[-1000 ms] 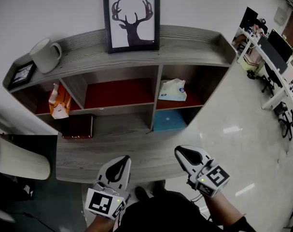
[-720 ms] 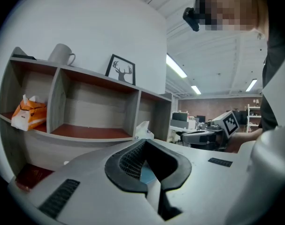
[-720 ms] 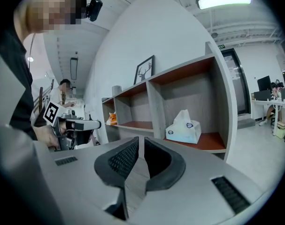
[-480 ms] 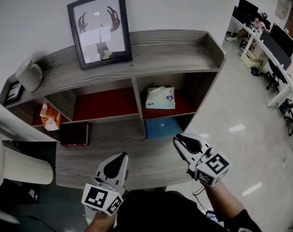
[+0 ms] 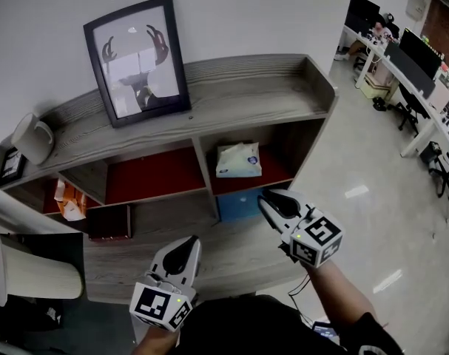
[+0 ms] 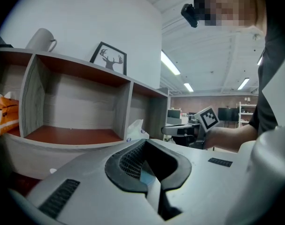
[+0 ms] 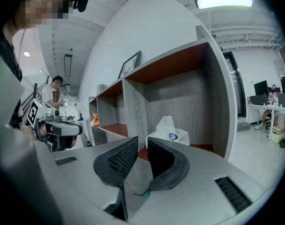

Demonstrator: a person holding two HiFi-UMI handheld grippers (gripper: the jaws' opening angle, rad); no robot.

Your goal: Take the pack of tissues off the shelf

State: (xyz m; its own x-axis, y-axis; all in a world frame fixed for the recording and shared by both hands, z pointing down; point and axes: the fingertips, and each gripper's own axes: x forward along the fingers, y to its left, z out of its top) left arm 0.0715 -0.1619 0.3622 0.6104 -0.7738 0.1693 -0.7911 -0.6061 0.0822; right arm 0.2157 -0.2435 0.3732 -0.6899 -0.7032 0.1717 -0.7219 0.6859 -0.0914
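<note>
Pack of tissues [image 5: 238, 160] sits in the upper right compartment of the shelf [image 5: 239, 98], straight ahead of our right claw [image 5: 268, 200], its long side across our reach; left claw [image 5: 184, 245] is further off; both claws pinched closed and empty, so we reckon right opens first

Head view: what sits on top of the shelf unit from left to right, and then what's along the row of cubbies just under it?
On top: small dark frame → white mug → deer picture. Row below: orange pack → pack of tissues.
</note>
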